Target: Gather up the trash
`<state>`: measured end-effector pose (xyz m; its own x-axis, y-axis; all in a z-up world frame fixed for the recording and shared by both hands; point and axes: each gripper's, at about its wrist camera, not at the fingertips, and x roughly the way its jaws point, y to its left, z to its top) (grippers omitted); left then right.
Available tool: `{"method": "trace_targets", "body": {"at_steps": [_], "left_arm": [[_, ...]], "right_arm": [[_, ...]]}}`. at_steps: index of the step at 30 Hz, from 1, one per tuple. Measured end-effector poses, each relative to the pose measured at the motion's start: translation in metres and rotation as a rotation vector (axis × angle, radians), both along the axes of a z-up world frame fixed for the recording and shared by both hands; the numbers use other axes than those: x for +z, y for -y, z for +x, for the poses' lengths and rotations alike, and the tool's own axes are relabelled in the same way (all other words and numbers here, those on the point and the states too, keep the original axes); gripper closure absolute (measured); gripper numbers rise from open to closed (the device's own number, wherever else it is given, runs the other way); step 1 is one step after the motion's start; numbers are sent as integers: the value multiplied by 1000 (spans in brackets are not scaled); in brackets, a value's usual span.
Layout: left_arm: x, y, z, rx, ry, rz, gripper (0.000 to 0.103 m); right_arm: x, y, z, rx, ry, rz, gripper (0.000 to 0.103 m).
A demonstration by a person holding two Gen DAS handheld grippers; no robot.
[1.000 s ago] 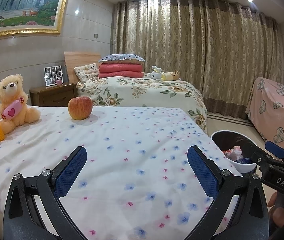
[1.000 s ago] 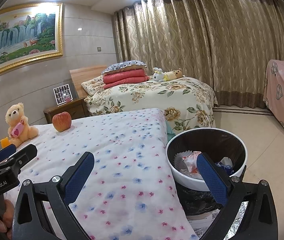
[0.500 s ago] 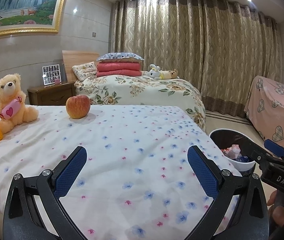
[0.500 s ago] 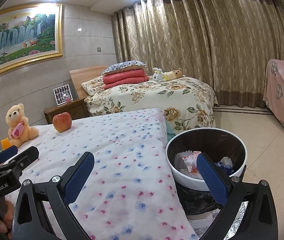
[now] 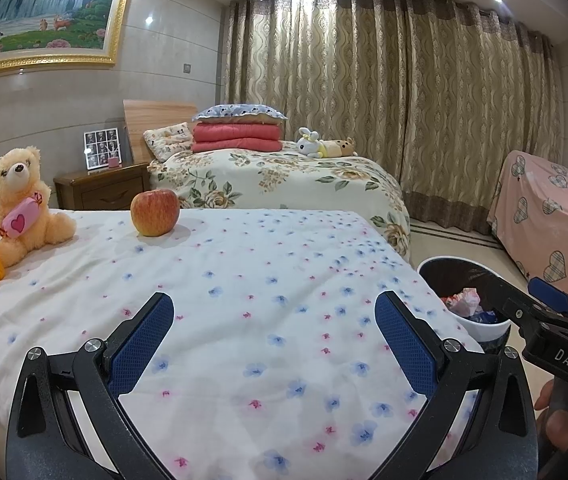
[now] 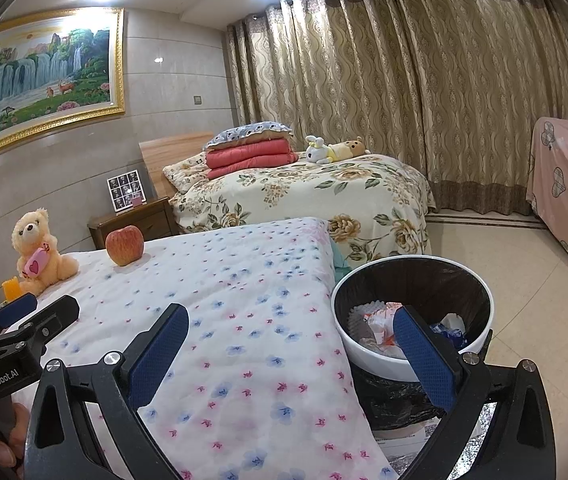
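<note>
Left gripper [image 5: 274,336] and right gripper [image 6: 291,344] both gape wide, blue textured pads empty, over the floral quilt [image 5: 244,280]. Crumpled trash [image 6: 379,320] lies in the round, black-lined bin [image 6: 479,344] beside the bed.

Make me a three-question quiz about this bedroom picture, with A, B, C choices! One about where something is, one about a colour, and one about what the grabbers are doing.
1. Where is the apple?
A. On the flowered bedspread
B. In the trash bin
C. On the nightstand

2. What colour are the gripper pads?
A. Red
B. Blue
C. Yellow

3. How is the right gripper?
A. Shut on the apple
B. Shut on paper
C. Open, holding nothing

Answers:
1 A, it sits on the bedspread beside the teddy bear.
2 B, both pads show blue.
3 C, its fingers stand wide apart with nothing between them.
</note>
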<state>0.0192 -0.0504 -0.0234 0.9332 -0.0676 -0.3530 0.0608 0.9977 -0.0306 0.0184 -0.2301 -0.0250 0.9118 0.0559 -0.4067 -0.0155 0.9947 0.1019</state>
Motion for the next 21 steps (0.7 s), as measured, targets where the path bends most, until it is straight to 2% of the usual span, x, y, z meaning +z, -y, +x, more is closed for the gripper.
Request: {"method": "trace_targets", "body": {"at_steps": [21], "left_arm": [[-3, 2, -2, -2, -5, 0, 0]], "right_arm": [[1, -1, -1, 0, 1, 2, 0]]}}
